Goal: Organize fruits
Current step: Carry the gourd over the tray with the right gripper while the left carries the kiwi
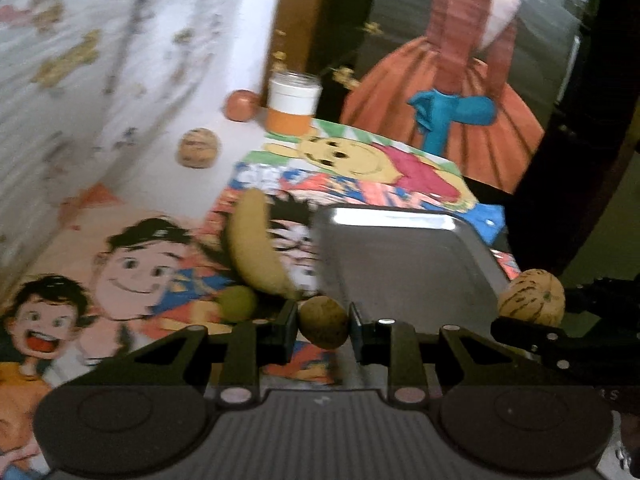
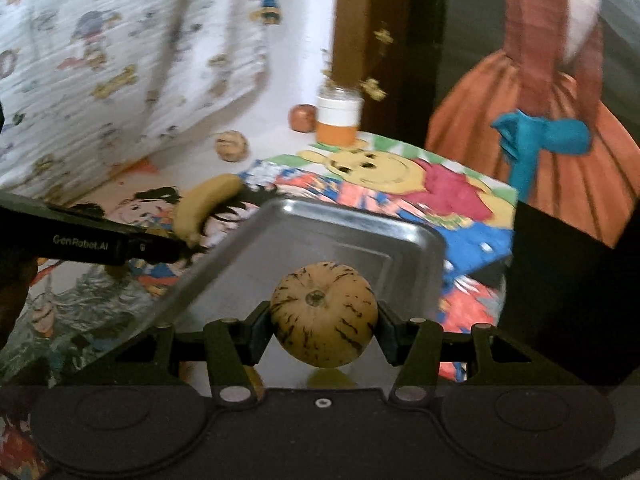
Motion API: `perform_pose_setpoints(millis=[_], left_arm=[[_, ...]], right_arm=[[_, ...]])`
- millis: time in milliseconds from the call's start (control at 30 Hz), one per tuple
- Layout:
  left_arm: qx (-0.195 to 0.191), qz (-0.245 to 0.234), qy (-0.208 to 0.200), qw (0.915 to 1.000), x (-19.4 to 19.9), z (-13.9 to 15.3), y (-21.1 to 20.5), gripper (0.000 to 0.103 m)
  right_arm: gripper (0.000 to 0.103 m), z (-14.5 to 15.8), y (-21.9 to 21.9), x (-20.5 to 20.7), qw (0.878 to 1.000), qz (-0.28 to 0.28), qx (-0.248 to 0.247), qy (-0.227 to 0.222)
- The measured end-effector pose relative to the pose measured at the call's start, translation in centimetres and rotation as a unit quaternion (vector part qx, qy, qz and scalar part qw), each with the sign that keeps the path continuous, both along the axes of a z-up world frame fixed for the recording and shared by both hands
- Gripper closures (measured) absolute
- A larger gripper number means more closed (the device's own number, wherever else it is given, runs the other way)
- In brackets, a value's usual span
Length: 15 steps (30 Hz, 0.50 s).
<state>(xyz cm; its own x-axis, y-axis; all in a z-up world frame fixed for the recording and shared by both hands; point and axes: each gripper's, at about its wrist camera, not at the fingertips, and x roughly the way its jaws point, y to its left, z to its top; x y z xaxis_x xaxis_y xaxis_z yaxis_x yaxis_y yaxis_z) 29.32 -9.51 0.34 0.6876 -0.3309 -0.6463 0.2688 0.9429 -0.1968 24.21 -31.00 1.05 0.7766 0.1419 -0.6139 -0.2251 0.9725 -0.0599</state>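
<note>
While clamped on a small brown round fruit (image 1: 324, 322), left gripper (image 1: 323, 330) beside the near-left corner of the steel tray (image 1: 400, 248). Right gripper (image 2: 323, 322) likewise clamped, on a striped yellow melon-like fruit (image 2: 324, 314), above the tray's near part. Tray bare in both views as far as visible, so nothing yet delivered. Still out on the cartoon-print cloth (image 1: 132, 276): a banana (image 1: 256, 240) just left of the tray, a small green fruit (image 1: 237, 303) at the banana's near end. Farther off, a second striped fruit (image 1: 199, 148) and a reddish-orange fruit (image 1: 241, 105) beside a white-and-orange jar (image 1: 293, 106). Judging by this, early on: two fruits in transit, four left.
</note>
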Motion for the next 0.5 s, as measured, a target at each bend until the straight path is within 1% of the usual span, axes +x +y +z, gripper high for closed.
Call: perform_pose_setpoints(millis=[100,300,500], left_arm=[[-0.001,-0.014,0.007,0.9999,0.2,-0.5,-1.5,0.073],[-0.001,-0.022,0.018,0.9996,0.9,-1.2,-2.9,0.073],[0.012,-0.037,0.021,0.9990,0.9,-1.7,-3.6,0.073]], right_arm=[[0.047,-0.5,-0.7,-0.3,1.000,-0.014,0.008,0.005],[0.047,-1.3,-1.8,-0.1,0.999,-0.036,0.027,0.011],[0.047,-1.5,-1.7,0.3,0.999,-0.037,0.029,0.011]])
